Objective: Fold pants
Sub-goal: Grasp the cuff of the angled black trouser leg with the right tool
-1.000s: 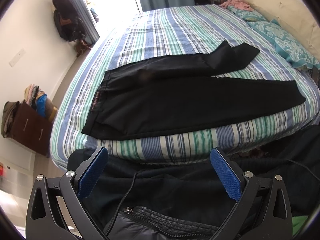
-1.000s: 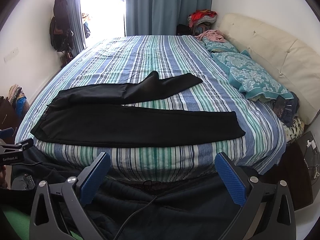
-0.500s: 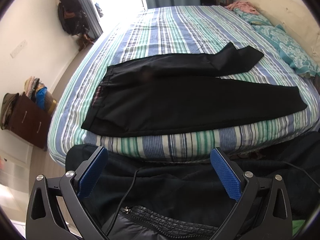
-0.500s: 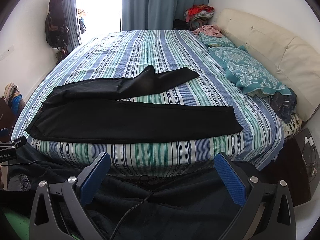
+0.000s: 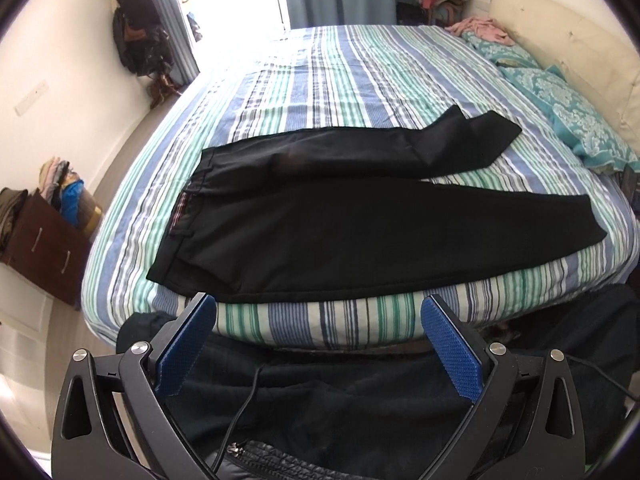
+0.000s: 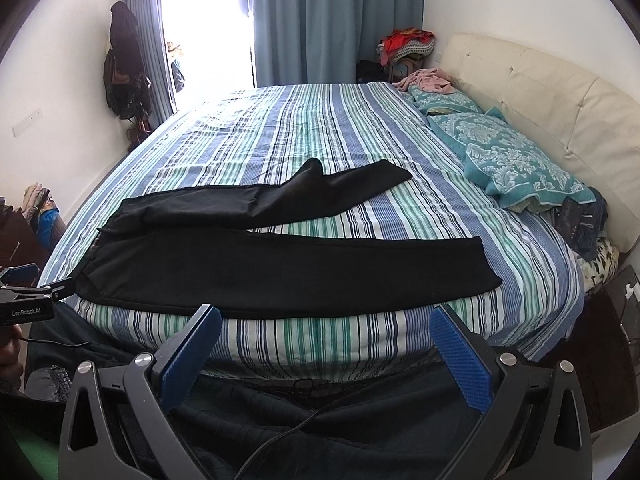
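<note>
Black pants point(image 5: 360, 224) lie spread on the striped bed point(image 5: 340, 80), waistband at the left, legs reaching right. The near leg lies flat along the bed's front edge; the far leg angles away with its end creased. They also show in the right wrist view point(image 6: 280, 268). My left gripper point(image 5: 318, 344) is open and empty, just short of the bed's front edge near the waist end. My right gripper point(image 6: 328, 352) is open and empty, in front of the near leg. The left gripper also shows at the left edge of the right wrist view point(image 6: 28, 300).
Teal pillows point(image 6: 516, 160) and a cream headboard point(image 6: 560, 104) are at the right. A dark wooden drawer unit point(image 5: 40, 248) with clothes stands left of the bed. Coats hang on the wall point(image 6: 124, 68). A dark jacket and cable point(image 5: 320, 420) lie below the grippers.
Both grippers have tilted slightly upward and edged closer to the bed. The pants have not moved. Both stay open.
</note>
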Available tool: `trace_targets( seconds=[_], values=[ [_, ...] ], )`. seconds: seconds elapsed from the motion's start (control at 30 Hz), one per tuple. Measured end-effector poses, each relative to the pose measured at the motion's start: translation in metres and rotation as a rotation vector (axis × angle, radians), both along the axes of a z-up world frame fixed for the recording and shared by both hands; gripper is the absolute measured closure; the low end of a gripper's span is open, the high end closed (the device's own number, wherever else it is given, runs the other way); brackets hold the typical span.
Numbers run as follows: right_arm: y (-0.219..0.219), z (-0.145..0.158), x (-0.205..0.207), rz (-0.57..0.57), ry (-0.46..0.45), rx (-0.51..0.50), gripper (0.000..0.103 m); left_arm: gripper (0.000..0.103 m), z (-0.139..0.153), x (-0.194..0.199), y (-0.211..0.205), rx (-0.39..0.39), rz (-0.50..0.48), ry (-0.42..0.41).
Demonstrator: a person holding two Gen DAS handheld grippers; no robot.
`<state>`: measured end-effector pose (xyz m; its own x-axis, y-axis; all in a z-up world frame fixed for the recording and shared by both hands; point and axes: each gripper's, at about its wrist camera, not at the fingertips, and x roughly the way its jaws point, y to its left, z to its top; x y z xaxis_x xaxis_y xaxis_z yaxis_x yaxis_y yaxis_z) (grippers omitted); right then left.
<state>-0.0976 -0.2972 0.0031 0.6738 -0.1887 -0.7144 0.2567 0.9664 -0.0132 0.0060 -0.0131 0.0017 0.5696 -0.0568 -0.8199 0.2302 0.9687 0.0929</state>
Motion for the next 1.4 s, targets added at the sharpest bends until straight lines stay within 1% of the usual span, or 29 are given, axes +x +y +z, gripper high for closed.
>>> trace_targets(
  seconds=[0.07,0.1,0.2,0.23,0.27,0.3,0.33,0.37,0.43,0.5,0.57,0.63,0.67,0.73,0.8,0.83,0.87,0.9,0.93,1.0,1.07,1.1,1.13,1.17,1.2,1.23,1.27,1.37,1.4],
  values=[
    [0.003,0.007,0.009,0.041,-0.060,-0.003,0.000,0.001,0.008,0.013,-0.004,-0.035,0.004,-0.022],
    [0.005,0.013,0.013,0.065,-0.108,-0.007,0.000,0.001,0.012,0.020,-0.007,-0.055,0.007,-0.036],
    [0.007,0.031,0.027,0.156,-0.296,-0.007,0.000,0.001,0.025,0.043,-0.017,-0.119,0.001,-0.076],
    [0.005,0.032,0.037,0.197,-0.328,0.014,0.000,0.001,0.029,0.051,-0.020,-0.140,-0.001,-0.092],
    [0.001,0.028,0.052,0.236,-0.333,0.049,0.000,0.001,0.032,0.059,-0.024,-0.154,0.002,-0.106],
    [-0.004,0.020,0.073,0.275,-0.270,0.096,0.000,0.001,0.034,0.067,-0.028,-0.162,0.006,-0.116],
    [-0.010,0.009,0.097,0.301,-0.172,0.128,0.000,0.001,0.035,0.075,-0.031,-0.166,0.007,-0.124],
    [-0.018,-0.001,0.116,0.313,-0.114,0.134,0.000,0.001,0.035,0.083,-0.036,-0.164,0.008,-0.128],
    [-0.042,-0.014,0.148,0.335,-0.112,0.110,0.000,0.001,0.031,0.097,-0.043,-0.147,0.013,-0.132],
    [-0.079,-0.023,0.187,0.343,-0.107,0.075,0.000,0.001,0.023,0.107,-0.049,-0.130,0.017,-0.121],
    [-0.127,-0.034,0.237,0.336,-0.071,0.072,0.000,0.001,0.009,0.115,-0.052,-0.119,0.025,-0.089],
    [-0.187,-0.050,0.296,0.286,-0.010,0.094,0.000,0.001,-0.008,0.122,-0.053,-0.109,0.041,-0.046],
    [-0.217,-0.061,0.326,0.268,0.039,0.104,0.000,0.001,-0.016,0.125,-0.054,-0.103,0.052,-0.023],
    [-0.269,-0.085,0.388,0.222,0.138,0.088,0.000,0.001,-0.031,0.129,-0.054,-0.090,0.075,0.018],
    [-0.312,-0.126,0.444,0.204,0.300,0.067,0.002,0.001,-0.044,0.135,-0.055,-0.071,0.097,0.056],
    [-0.333,-0.148,0.464,0.175,0.379,0.074,0.005,0.001,-0.048,0.137,-0.055,-0.062,0.106,0.071],
    [-0.354,-0.169,0.476,0.133,0.431,0.099,0.019,0.001,-0.052,0.139,-0.056,-0.052,0.114,0.082],
    [-0.374,-0.186,0.484,0.075,0.452,0.136,0.030,0.001,-0.056,0.141,-0.057,-0.043,0.120,0.091],
    [-0.392,-0.200,0.486,0.016,0.448,0.191,0.031,0.001,-0.059,0.143,-0.058,-0.035,0.124,0.099],
    [-0.420,-0.219,0.481,-0.088,0.387,0.301,0.031,0.001,-0.065,0.145,-0.061,-0.021,0.124,0.115],
    [-0.436,-0.234,0.477,-0.125,0.325,0.418,0.031,0.001,-0.073,0.148,-0.067,-0.006,0.115,0.140],
    [-0.437,-0.238,0.475,-0.116,0.303,0.444,0.036,0.001,-0.077,0.149,-0.070,0.001,0.109,0.151],
    [-0.435,-0.242,0.475,-0.091,0.298,0.452,0.040,0.001,-0.079,0.150,-0.072,0.005,0.102,0.162],
    [-0.430,-0.244,0.476,-0.049,0.311,0.446,0.054,0.001,-0.081,0.149,-0.075,0.006,0.095,0.171],
    [-0.423,-0.244,0.477,-0.017,0.342,0.388,0.070,0.001,-0.083,0.148,-0.078,0.005,0.089,0.179],
    [-0.416,-0.240,0.476,0.007,0.355,0.330,0.077,0.001,-0.083,0.147,-0.080,0.003,0.084,0.186],
    [-0.415,-0.234,0.472,0.020,0.340,0.326,0.082,0.001,-0.082,0.145,-0.082,-0.001,0.079,0.189],
    [-0.412,-0.202,0.444,0.003,0.282,0.359,0.083,0.001,-0.074,0.138,-0.083,-0.017,0.063,0.172],
    [-0.412,-0.191,0.429,0.002,0.276,0.353,0.083,0.001,-0.072,0.137,-0.084,-0.022,0.061,0.165]
  ],
)
